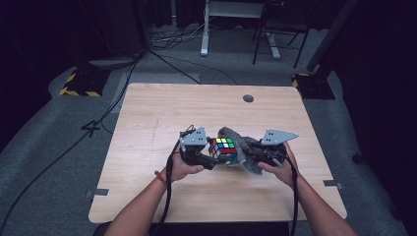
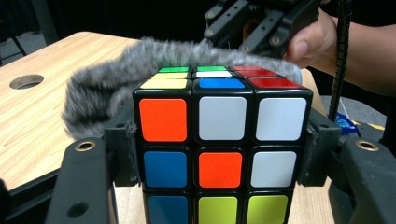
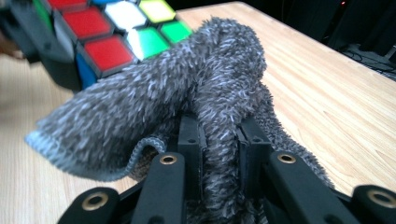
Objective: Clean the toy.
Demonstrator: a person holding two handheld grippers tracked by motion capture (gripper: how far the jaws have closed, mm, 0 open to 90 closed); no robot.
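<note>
While the left gripper (image 1: 212, 156) clamps the cube (image 1: 223, 150), the cloth (image 3: 187, 98), pinched in the right gripper (image 3: 219, 140), lies at the cube's 3 o'clock, touching it.

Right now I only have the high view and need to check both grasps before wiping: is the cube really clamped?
Observer: Yes. In the left gripper view, the left gripper clamps the cube by two opposite sides.
Operator: And the cloth?
Observer: The right gripper pinches a fold of the grey cloth between its pads.
Operator: Does the cloth touch the cube?
Observer: It drapes against the cube's far top edge, beside the green stickers.
</note>
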